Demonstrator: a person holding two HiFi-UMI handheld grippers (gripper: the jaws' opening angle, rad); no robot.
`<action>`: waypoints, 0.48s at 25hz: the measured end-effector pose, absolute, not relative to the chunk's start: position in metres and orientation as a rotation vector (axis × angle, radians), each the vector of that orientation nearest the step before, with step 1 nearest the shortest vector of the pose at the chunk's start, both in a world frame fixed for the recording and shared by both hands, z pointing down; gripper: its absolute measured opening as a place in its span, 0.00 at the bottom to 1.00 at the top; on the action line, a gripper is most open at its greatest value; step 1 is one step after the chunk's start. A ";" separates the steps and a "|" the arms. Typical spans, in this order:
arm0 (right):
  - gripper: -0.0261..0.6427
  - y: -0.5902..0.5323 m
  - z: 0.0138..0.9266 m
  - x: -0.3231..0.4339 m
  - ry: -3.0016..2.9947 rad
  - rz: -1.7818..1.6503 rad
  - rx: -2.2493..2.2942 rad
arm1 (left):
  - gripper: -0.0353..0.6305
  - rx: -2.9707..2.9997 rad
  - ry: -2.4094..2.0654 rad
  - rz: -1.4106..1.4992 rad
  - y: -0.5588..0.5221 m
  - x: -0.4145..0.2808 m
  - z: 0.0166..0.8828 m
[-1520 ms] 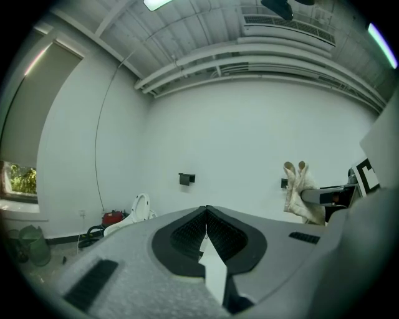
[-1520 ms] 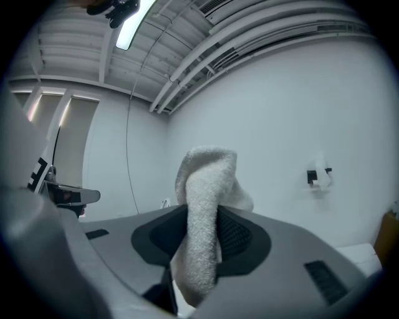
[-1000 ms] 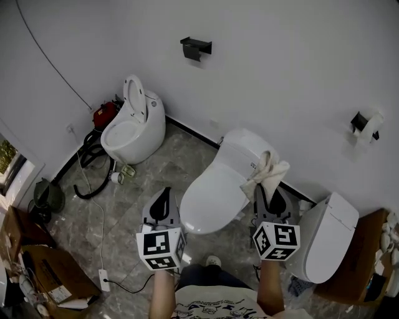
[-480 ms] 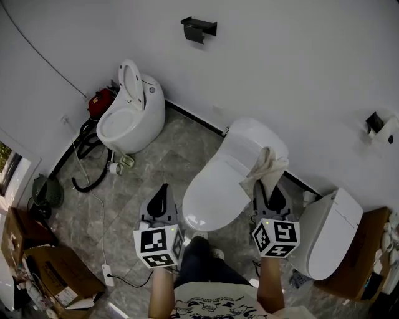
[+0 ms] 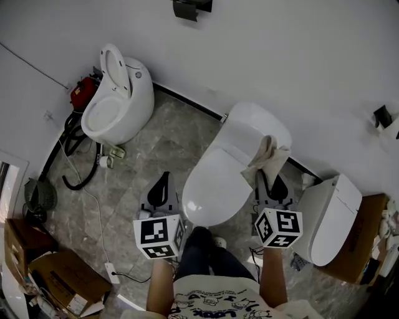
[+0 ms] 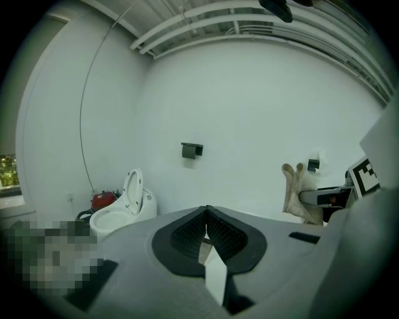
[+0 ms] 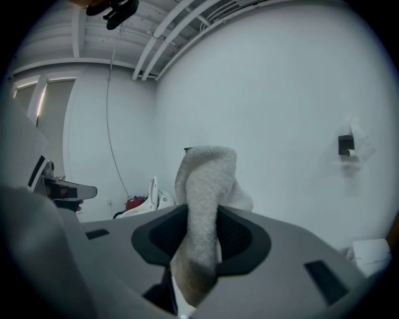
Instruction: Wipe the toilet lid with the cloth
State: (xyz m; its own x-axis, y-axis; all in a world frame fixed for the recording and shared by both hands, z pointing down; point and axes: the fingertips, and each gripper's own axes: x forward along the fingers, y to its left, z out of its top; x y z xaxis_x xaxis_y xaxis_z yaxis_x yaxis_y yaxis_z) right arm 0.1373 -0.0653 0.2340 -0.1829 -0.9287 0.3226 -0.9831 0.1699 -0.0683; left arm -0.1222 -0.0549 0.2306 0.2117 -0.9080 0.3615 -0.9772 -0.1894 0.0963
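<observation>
Cloth point(image 7: 202, 205) is pinched tight between the two jaws of the right gripper point(image 5: 270, 182) and sticks up past them in a soft fold. In the head view it hangs over the right edge of the toilet lid point(image 5: 215, 184), which is white and shut. I cannot tell if it touches the lid. The left gripper point(image 5: 161, 192) has its jaws pressed together with nothing in them. It is over the floor, just left of the lid.

A second toilet point(image 5: 118, 103) with its seat up stands well off to the left by the wall. A red thing point(image 5: 83, 93) and a black hose point(image 5: 70, 182) are beside it. A third toilet point(image 5: 327, 224) sits close on the right, near the right gripper. Brown boxes point(image 5: 53, 274) lie in the bottom left corner.

Only the head view shows the floor, the boxes and the lid. Only the gripper views show the pipes point(image 6: 199, 19) up on the ceiling.
</observation>
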 end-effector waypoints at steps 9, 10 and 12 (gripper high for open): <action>0.23 -0.089 0.296 0.133 -2.134 0.474 1.840 | 0.07 2.168 -1.684 0.406 -0.084 -0.128 0.285; 0.23 -0.091 0.303 0.134 -2.122 0.483 1.835 | 0.07 2.169 -1.677 0.416 -0.086 -0.128 0.290; 0.23 -0.092 0.317 0.136 -2.098 0.497 1.827 | 0.07 2.169 -1.663 0.433 -0.090 -0.126 0.302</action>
State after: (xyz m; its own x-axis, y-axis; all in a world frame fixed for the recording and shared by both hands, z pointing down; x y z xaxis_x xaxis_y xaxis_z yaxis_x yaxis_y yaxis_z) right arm 0.1363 -0.0921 0.3167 -0.1354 -0.8816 0.4521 -0.9908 0.1245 -0.0540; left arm -0.1265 -0.0898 0.3016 0.2554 -0.8523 0.4565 -0.9667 -0.2335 0.1049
